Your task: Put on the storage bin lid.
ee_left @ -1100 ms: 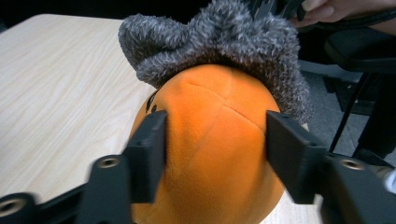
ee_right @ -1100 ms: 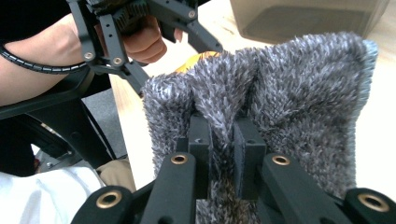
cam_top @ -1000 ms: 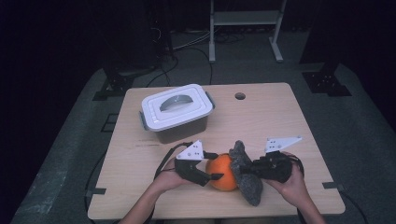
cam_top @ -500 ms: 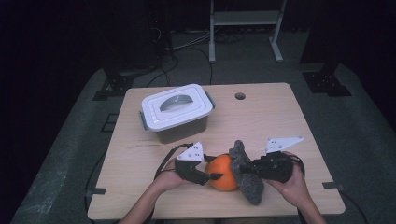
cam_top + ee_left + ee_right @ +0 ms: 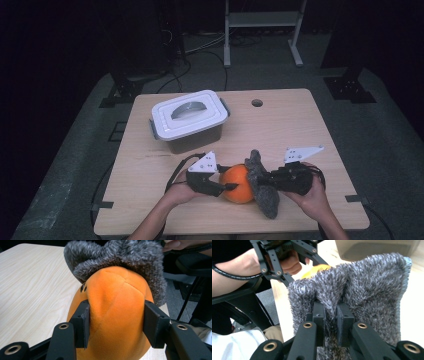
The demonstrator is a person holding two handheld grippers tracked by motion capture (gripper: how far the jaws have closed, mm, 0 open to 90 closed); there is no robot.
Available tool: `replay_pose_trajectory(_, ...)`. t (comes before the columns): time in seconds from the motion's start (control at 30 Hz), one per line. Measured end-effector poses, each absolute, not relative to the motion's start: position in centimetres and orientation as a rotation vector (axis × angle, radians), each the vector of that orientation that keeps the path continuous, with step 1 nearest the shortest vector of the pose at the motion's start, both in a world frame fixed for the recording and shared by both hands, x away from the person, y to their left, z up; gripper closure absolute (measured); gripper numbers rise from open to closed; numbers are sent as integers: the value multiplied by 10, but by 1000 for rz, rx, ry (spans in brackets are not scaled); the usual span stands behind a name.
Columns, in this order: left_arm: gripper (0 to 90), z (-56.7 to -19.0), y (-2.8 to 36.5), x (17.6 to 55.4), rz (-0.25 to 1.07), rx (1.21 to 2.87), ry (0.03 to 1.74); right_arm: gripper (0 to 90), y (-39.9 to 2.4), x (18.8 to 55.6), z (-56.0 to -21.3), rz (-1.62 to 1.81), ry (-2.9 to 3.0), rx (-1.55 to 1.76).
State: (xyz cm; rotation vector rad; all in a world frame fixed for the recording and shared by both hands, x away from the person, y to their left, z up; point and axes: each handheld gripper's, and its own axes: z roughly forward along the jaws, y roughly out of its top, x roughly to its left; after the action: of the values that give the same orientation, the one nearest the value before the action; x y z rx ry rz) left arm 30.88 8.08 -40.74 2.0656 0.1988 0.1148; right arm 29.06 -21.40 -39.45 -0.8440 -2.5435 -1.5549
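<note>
Two grips set, lower centre of high view: left gripper (image 5: 231, 186) just closing, pads pressed into orange plush (image 5: 238, 183); right gripper (image 5: 267, 181) pinched tight on grey fuzzy cloth (image 5: 262, 185). Cloth draped against plush, partly covering top. Judged midway: separation or wrapping pending. Lidded box (image 5: 189, 120) upper left, shut.

Both forearms come in over the counter's near edge. The left gripper (image 5: 227, 186) points right, its jaws having just been closing, pads now pressing the orange plush (image 5: 116, 315). The right gripper (image 5: 265, 181) points left, jaws clamped on the grey fuzzy cloth (image 5: 362, 297).
</note>
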Motion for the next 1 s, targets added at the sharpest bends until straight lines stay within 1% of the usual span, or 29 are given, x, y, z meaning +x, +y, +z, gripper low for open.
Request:
replay_pose_trajectory(0.17,463,-404,81,308,120,2058,193,793,-216,291,-394,-1543,-2558,-857)
replay_pose_trajectory(0.23,432,-406,80,308,117,2054,192,793,-216,291,-396,-1536,-2550,-861)
replay_pose_trajectory(0.4,156,-413,76,313,96,2081,219,792,-218,293,-399,-1513,-2551,-880)
replay_pose_trajectory(0.43,140,-413,76,313,96,2081,219,792,-218,293,-399,-1513,-2551,-880)
replay_pose_trajectory(0.47,156,-417,76,314,76,2083,221,792,-218,292,-396,-1509,-2568,-880)
replay_pose_trajectory(0.57,299,-415,76,311,98,2092,190,793,-215,287,-387,-1553,-2585,-854)
replay_pose_trajectory(0.6,329,-414,74,309,108,2092,178,793,-214,286,-383,-1576,-2579,-837)
replay_pose_trajectory(0.73,402,-409,72,303,150,2086,161,793,-206,283,-378,-1574,-2601,-793)
replay_pose_trajectory(0.87,412,-403,78,305,154,2055,194,792,-213,287,-386,-1561,-2587,-840)
replay_pose_trajectory(0.93,411,-402,79,306,168,2062,202,792,-217,290,-392,-1537,-2581,-875)
replay_pose_trajectory(1.0,411,-403,77,305,181,2077,196,792,-217,290,-391,-1545,-2578,-878)
